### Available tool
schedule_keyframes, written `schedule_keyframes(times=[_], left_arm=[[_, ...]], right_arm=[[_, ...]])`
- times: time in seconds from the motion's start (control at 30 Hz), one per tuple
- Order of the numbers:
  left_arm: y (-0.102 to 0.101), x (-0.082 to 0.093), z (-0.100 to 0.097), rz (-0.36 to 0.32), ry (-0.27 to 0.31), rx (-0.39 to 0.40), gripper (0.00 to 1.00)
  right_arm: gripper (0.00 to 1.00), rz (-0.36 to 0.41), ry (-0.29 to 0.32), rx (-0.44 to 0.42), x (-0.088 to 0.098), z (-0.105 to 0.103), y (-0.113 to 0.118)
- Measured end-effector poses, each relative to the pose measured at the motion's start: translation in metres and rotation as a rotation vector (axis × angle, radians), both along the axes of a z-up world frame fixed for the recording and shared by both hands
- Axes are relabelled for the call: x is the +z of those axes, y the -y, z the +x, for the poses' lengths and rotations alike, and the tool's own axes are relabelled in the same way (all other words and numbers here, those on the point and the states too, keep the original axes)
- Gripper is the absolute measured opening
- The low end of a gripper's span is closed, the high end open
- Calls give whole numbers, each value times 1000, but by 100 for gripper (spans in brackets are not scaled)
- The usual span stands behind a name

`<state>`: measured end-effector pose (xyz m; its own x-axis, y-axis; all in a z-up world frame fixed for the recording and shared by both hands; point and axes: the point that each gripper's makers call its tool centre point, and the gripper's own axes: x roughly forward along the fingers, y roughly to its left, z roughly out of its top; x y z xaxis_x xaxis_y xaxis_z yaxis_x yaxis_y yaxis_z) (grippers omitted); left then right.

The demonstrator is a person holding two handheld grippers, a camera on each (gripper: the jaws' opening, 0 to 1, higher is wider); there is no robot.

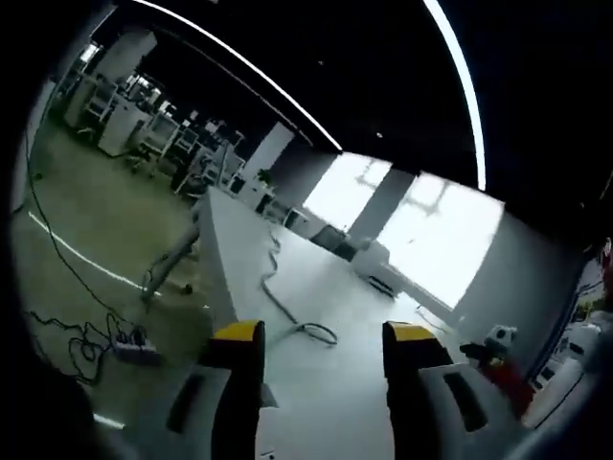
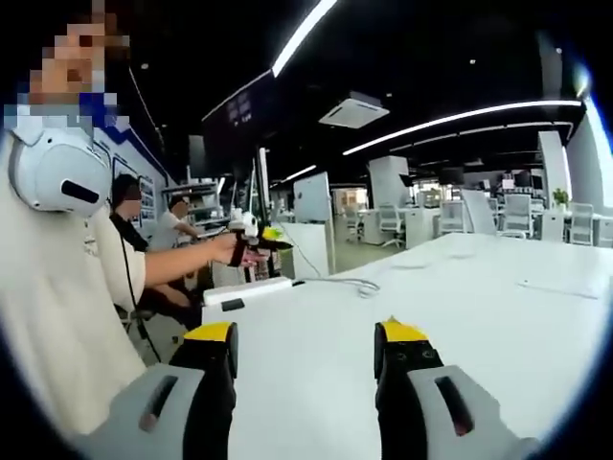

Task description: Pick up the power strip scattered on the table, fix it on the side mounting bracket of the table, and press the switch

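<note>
The power strip (image 2: 247, 290) lies white and flat at the near left corner of the table (image 2: 498, 326), its cable (image 2: 335, 282) running off along the edge. The likely trouble, as I judge it, is that trailing cable: lifted carelessly, it could drag or snag and pull the strip askew before it reaches the side bracket. The right gripper (image 2: 306, 347) hangs above the tabletop with jaws wide apart, holding nothing; the left gripper (image 1: 324, 345) likewise stands open and empty over the table.

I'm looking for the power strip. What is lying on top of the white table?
In the right gripper view a white power strip lies on the table, its cable trailing away. The right claw is open and empty.
</note>
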<state>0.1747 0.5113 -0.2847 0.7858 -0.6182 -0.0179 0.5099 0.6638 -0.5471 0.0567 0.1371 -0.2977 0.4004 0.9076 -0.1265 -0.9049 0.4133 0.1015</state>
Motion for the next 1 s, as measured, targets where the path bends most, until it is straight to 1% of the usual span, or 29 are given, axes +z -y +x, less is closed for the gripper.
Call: schedule_keyframes(times=[0.07,0.17,0.2,0.27,0.3,0.33,0.37,0.47,0.53,0.6,0.7,0.8,0.9,0.93,1.0], left_arm=[[-1,8,0,2,15,8,55],[4,22,-6,43,67,5,57],[4,27,-9,70,91,13,57],[8,35,-15,76,113,26,58],[10,38,-18,90,127,34,59],[13,44,-23,104,159,42,59],[19,48,-30,113,165,39,59],[31,53,-40,206,214,46,59],[42,58,-46,236,230,43,59],[54,63,-52,250,248,31,61],[74,74,-60,263,275,37,65],[89,82,-65,283,308,41,65],[105,88,-72,308,342,41,64],[106,88,-73,309,343,42,65],[116,88,-76,327,345,42,65]], right_arm=[[53,3,6,-19,2,2,5],[54,11,19,-64,8,5,16],[54,13,22,-75,9,6,20],[54,25,27,-95,13,8,26],[54,27,28,-96,14,8,27],[55,34,36,-102,17,8,30],[55,37,45,-109,20,8,33],[56,30,65,-144,24,13,41],[56,36,71,-161,27,16,47],[57,45,73,-171,30,17,53],[57,52,81,-185,33,19,61],[57,50,95,-197,36,20,70],[57,68,103,-210,40,20,81],[57,73,108,-215,41,20,84],[57,78,112,-224,41,22,91]])
